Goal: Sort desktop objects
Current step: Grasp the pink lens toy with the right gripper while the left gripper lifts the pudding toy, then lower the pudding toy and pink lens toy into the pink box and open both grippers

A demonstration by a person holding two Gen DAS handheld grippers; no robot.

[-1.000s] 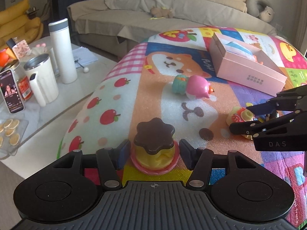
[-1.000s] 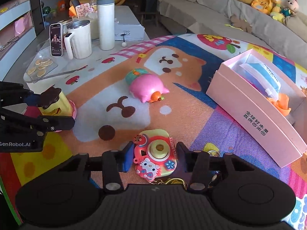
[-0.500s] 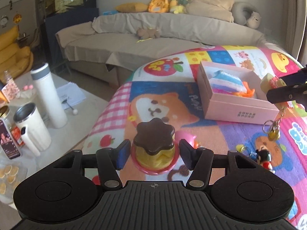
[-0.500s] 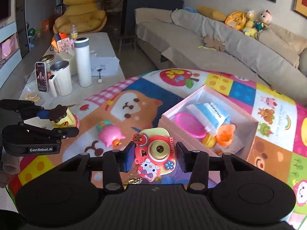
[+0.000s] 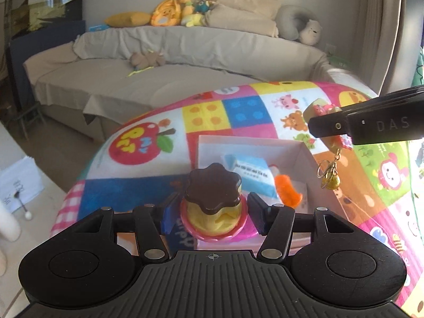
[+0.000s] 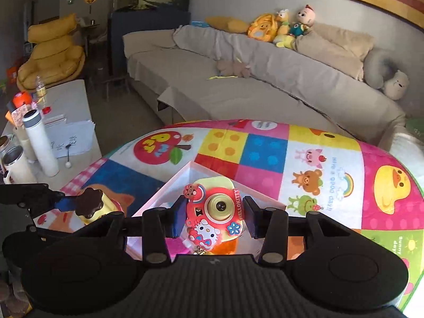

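"DAS" stands on the right gripper (image 5: 328, 127); "HELLOKITTY" on the toy camera (image 6: 213, 217); "Sunny day" (lower right corner) on the play mat (image 6: 328, 159).

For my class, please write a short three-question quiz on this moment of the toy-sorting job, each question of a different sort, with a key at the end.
1. True or false: the left gripper is empty.
2. Multiple choice: the right gripper holds
A. a pink pig toy
B. a toy camera
C. a white flask
3. Fill in: both grippers hang above the open pink ____ on the colourful play mat.

Key
1. False: it is shut on the pudding toy, which has a brown top, a yellow body and a pink base.
2. B. A gold keyring dangles from the camera.
3. box. A blue packet and an orange piece already lie inside.
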